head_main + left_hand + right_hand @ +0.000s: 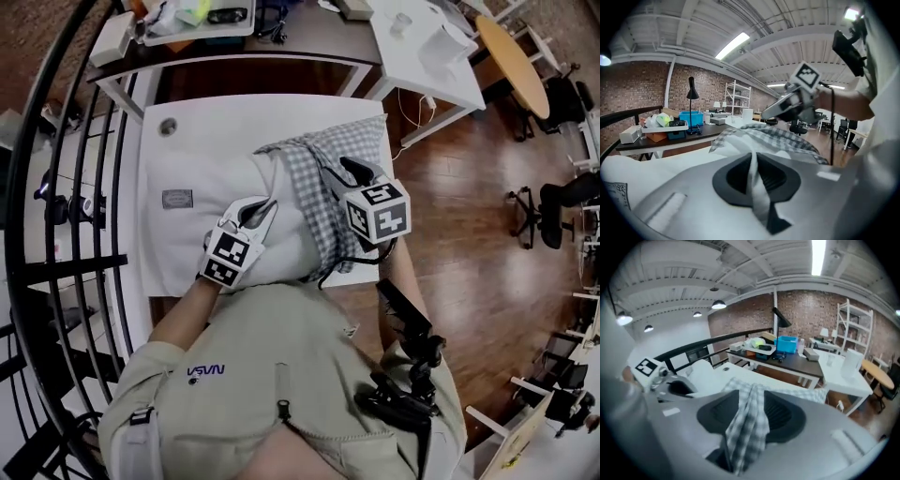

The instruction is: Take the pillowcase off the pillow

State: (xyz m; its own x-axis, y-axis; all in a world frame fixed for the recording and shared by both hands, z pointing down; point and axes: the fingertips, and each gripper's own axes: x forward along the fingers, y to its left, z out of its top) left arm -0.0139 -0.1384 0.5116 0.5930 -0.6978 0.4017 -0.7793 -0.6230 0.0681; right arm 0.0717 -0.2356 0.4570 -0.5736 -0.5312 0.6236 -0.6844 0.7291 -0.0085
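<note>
Head view: checked pillowcase bunched over the pillow's right end, mid-frame on the white worktop. Left gripper's fingers pinch white pillow fabric; right gripper's stand apart, checked fold loose between them (soft, light, floppy stuff). I'd grab that bunched hem.

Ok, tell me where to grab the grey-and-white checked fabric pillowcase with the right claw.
Pinch the raised fold of the grey-and-white checked fabric pillowcase, coming from the head view's right. It stands bunched above the white pillow, which the left claw clamps, so pulling rightward should slip it off.
</note>
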